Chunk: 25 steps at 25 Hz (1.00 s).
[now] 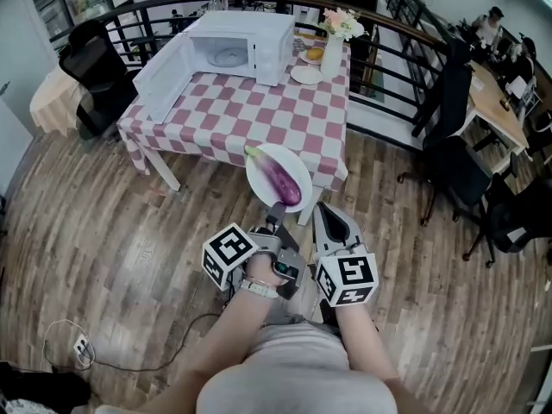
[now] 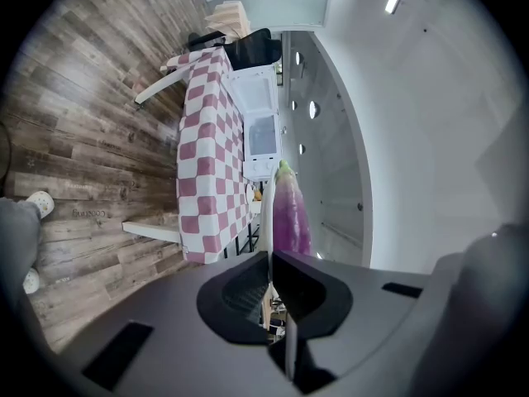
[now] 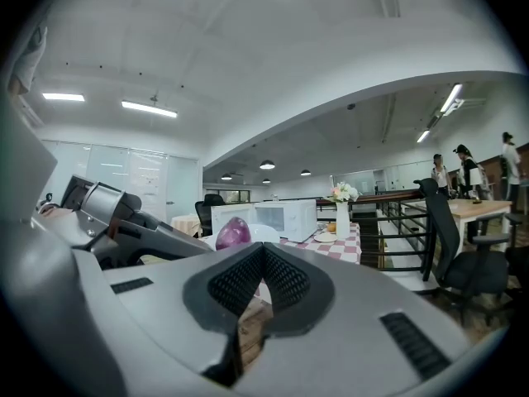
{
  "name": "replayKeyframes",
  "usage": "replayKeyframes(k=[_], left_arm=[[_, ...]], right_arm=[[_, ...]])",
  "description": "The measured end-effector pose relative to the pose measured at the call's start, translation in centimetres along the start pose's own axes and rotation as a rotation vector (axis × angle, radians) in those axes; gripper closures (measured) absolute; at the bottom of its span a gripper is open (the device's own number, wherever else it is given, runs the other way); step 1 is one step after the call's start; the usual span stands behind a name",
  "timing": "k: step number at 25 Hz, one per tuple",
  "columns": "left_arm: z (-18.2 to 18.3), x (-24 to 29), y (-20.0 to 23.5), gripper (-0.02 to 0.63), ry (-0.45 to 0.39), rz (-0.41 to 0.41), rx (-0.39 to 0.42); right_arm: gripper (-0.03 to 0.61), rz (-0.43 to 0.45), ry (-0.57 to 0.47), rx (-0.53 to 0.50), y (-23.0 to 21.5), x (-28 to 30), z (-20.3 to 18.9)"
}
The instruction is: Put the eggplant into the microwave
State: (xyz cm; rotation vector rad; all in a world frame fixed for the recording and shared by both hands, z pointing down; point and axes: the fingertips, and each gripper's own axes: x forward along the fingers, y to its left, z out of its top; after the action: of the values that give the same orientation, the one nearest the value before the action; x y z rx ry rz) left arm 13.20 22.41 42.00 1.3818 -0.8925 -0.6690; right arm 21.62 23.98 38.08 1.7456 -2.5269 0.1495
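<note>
1. The left gripper (image 1: 276, 212), low in the middle of the head view, has its fingers pinching the near rim of a white plate (image 1: 259, 172). In the left gripper view that rim runs edge-on between the two pads.
2. The eggplant (image 1: 283, 182) lies on the plate, purple, with its green stem toward the upper left. It is carried in the air above the wooden floor (image 1: 129, 231), and in the picture the plate overlaps the worktop's near edge.
3. The right gripper (image 1: 326, 218) sits just right of the left one, beside the plate and apart from it. Its fingers are pressed together with nothing between them.
4. The worktop (image 1: 259, 110), under a pink-and-white checked cloth, fills the upper middle of the frame. Its near half is bare cloth.
5. The microwave (image 1: 250, 46) stands along the worktop's far edge. Its door (image 1: 164, 76) is swung wide toward the left of the frame, so the cavity mouth faces the person and the glass turntable shows inside.
6. A vase of flowers (image 1: 334, 50) and two small dishes crowd the far right corner, just right of the microwave.
7. Open floor spreads left of the worktop and below it. A black railing (image 1: 388, 59) curves behind and down the right side.
8. Office chairs (image 1: 461, 175) stand at the right, another chair at the upper left beyond the door, and a cable (image 1: 129, 365) trails across the lower left.
</note>
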Motion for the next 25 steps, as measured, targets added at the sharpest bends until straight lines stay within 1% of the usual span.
replayKeyframes(k=[10,14,25], left_arm=[[3.9,3.6,-0.2,0.598,0.011,-0.008,0.003],[5.9,4.6,-0.4,0.598,0.014,-0.007,-0.004],[11.9,6.3,-0.5,0.598,0.019,-0.007,0.016]], right_arm=[[0.554,0.004,-0.007,-0.007,-0.2,5.6,0.4],[0.554,-0.002,-0.002,0.002,0.1,7.9,0.5],[0.554,-0.028,-0.022,0.031,1.7,13.8,1.6]])
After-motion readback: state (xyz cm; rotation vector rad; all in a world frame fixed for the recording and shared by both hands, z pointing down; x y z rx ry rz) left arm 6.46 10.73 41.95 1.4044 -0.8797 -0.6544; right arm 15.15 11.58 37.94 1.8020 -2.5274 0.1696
